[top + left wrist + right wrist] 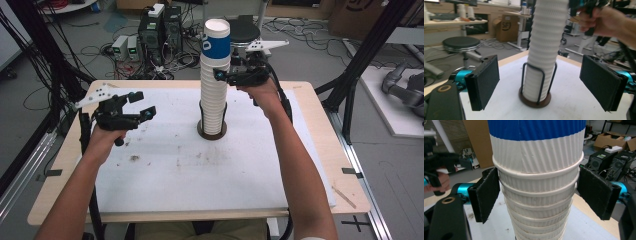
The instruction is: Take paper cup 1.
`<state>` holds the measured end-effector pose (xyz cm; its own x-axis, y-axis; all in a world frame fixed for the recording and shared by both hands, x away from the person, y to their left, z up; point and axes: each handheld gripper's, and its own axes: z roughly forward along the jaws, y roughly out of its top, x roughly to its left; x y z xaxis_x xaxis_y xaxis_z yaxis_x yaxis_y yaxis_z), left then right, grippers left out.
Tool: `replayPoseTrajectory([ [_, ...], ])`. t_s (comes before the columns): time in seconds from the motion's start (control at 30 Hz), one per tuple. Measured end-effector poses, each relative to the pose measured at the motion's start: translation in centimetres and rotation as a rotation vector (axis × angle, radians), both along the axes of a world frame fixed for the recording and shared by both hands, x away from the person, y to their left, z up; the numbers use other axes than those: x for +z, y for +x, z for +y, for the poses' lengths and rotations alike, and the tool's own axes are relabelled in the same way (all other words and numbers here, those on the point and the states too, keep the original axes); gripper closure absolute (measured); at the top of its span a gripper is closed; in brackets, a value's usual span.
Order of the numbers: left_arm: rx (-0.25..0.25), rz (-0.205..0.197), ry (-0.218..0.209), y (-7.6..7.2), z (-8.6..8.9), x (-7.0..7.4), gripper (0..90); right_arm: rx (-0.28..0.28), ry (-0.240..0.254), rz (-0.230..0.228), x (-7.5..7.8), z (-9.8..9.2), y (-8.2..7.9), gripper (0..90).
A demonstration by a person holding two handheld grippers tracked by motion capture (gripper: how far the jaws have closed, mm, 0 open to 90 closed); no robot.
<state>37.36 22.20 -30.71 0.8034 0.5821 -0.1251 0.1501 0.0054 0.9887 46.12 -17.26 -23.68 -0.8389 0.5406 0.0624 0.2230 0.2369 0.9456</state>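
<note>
**Right gripper closing on upper cups of stack**

A tall stack of white ribbed paper cups (214,95) is standing upright in a dark wire holder with a round brown base (212,131), near the middle of the white table mat (165,175). The topmost cup, white with a blue band (216,37), is sitting on the stack.

The right gripper (231,75) is being held level against the upper part of the stack, just below the blue-banded cup. In the right gripper view, its 2 black pads (485,193) are flanking the stack on both sides, touching or nearly touching the cup rims; firm pressure cannot be confirmed.

The left gripper (142,104) is hovering above the mat, well apart from the stack on its left. In the left gripper view, its 2 jaws are standing wide apart with nothing between the pads (485,81); the stack and holder are appearing farther off between them.
</note>
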Motion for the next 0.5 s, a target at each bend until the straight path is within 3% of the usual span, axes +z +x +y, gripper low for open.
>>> replayPoseTrajectory([
  [0.07,-0.009,-0.004,0.004,0.2,-0.2,0.5,15.9,0.001,0.0,-0.001,0.0,0.0,0.0,19.3],
  [0.27,-0.068,-0.044,0.017,2.6,-2.6,5.7,15.9,-0.002,0.0,0.0,0.0,0.0,-0.1,19.9],
  [0.3,-0.068,-0.044,0.017,2.6,-2.6,5.7,16.0,-0.002,0.0,0.0,0.0,0.0,-0.1,19.9],
  [0.5,-0.102,-0.071,0.043,4.4,-4.9,8.9,15.9,-0.001,0.0,-0.002,0.0,0.0,-0.1,20.6],
])
